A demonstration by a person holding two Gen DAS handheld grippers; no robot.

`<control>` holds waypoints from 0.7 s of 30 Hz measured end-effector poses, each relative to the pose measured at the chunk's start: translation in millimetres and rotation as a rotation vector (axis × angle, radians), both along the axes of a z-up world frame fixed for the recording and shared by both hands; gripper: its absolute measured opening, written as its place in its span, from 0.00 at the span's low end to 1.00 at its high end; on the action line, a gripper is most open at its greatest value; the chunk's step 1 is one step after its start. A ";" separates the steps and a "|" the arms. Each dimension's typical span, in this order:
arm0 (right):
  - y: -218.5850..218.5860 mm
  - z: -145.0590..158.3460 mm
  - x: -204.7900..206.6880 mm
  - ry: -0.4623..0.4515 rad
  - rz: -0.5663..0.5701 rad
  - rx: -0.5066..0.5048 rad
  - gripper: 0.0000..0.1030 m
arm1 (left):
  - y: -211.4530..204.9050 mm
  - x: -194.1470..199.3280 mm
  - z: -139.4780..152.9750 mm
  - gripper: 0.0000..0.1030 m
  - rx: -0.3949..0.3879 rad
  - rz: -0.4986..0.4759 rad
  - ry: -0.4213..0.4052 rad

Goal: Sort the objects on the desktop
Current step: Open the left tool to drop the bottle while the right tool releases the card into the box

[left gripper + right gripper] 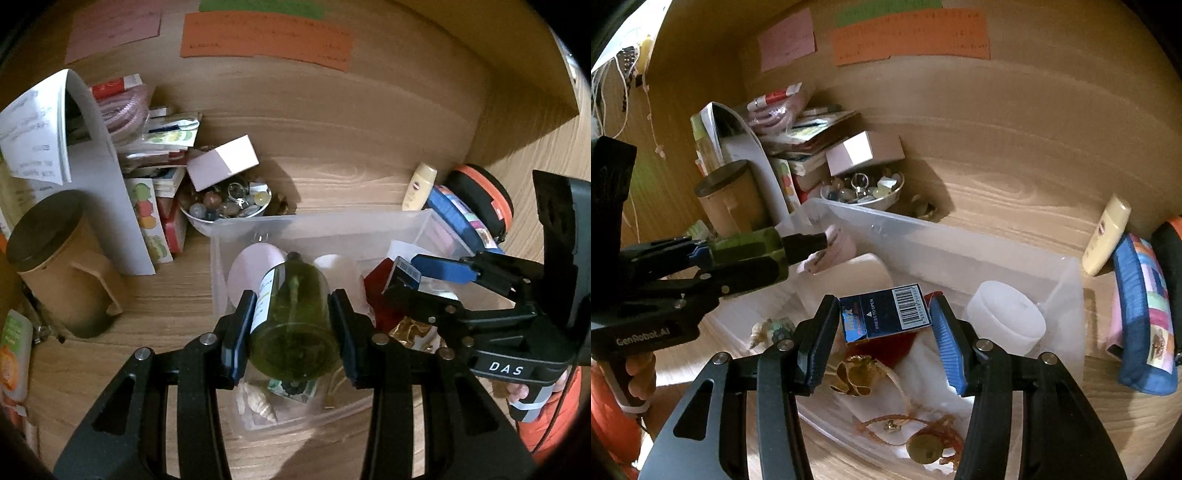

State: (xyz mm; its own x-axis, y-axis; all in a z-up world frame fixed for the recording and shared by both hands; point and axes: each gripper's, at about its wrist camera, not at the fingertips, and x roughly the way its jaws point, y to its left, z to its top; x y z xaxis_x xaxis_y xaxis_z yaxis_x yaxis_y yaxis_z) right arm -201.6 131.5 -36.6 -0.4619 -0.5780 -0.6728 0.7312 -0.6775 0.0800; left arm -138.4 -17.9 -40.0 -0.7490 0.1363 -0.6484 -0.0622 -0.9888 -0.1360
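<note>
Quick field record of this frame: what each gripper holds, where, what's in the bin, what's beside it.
left gripper: shut on green bottle, above the bin
right gripper: shut on blue box, barcode side up, above the bin
bin: clear plastic, on the wooden desk
in bin: white tub, seashell, gold ornament
beside bin: bowl of trinkets, brown canister, cream tube, blue pouch
</note>
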 end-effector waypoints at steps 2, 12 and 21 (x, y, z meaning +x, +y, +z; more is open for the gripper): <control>-1.2 -2.7 -1.1 0.004 -0.007 0.013 0.47 | 1.7 -2.4 -1.4 0.39 -0.007 -0.002 -0.003; -2.7 -6.5 -3.6 0.035 -0.028 0.041 0.47 | 0.6 -7.1 -4.6 0.47 0.000 -0.009 -0.002; -6.8 -10.3 0.0 0.048 -0.023 0.075 0.55 | 0.9 -4.4 -2.9 0.53 -0.020 -0.016 0.024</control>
